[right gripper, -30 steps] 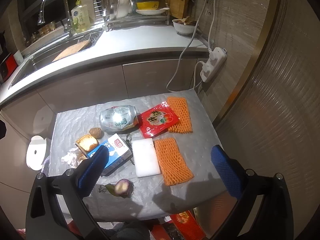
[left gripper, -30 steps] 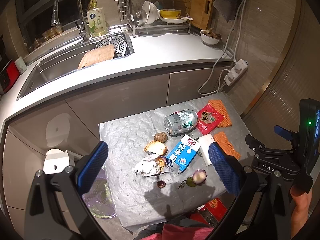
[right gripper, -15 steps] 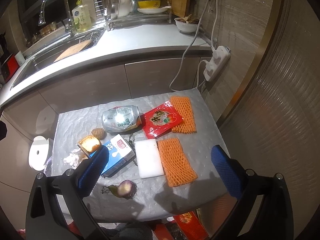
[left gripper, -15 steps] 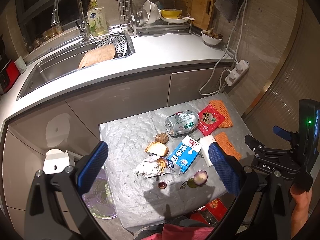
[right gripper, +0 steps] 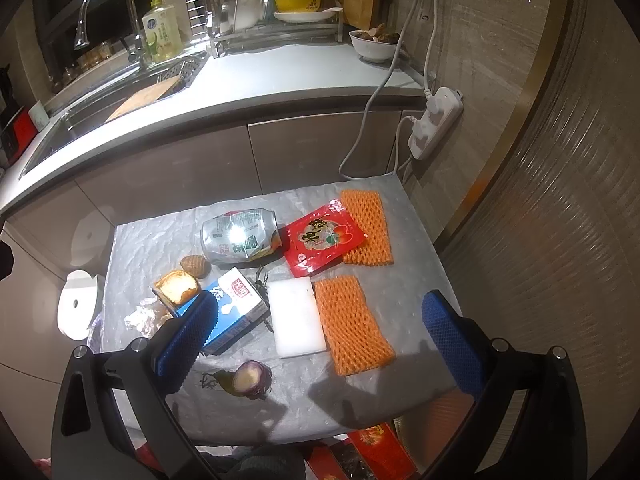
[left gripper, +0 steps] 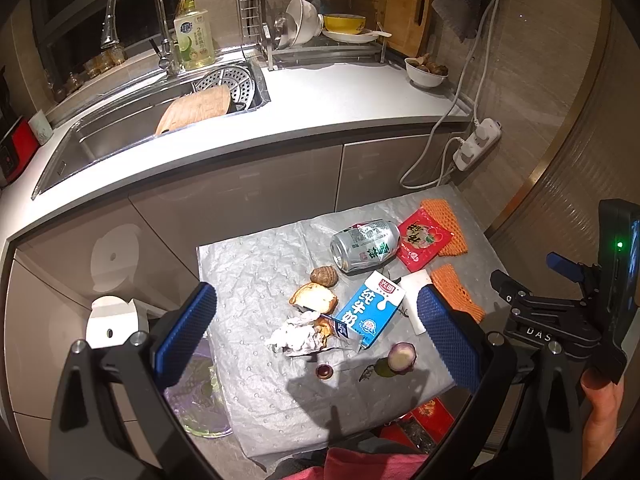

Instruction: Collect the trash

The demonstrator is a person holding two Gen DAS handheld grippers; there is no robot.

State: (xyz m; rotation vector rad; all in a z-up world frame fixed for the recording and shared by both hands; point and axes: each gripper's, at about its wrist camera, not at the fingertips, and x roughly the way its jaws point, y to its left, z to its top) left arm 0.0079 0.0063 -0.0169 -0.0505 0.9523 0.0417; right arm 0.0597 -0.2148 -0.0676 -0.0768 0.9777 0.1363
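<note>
Trash lies on a small table covered in grey padded sheet (left gripper: 256,272): a crushed can (left gripper: 365,245) (right gripper: 239,236), a blue milk carton (left gripper: 372,309) (right gripper: 234,308), a red snack packet (left gripper: 422,242) (right gripper: 323,238), two orange foam nets (right gripper: 354,330) (right gripper: 368,226), a white foam block (right gripper: 296,316), bread (left gripper: 314,297), crumpled tissue (left gripper: 294,335) and an onion end (left gripper: 401,355) (right gripper: 250,378). My left gripper (left gripper: 316,344) hangs open and empty above the table's front. My right gripper (right gripper: 316,344) is open and empty above the front right.
A bin with a purple bag (left gripper: 200,396) and a white lid (left gripper: 108,320) stands left of the table. A kitchen counter with sink (left gripper: 132,128) and dish rack (left gripper: 320,40) runs behind. A power strip (right gripper: 434,120) hangs on the right wall. Red packaging (right gripper: 380,448) lies below the table's front edge.
Both grippers have drifted slightly back and up from the table; the trash looks a little smaller and lower in view. Nothing was picked up.
</note>
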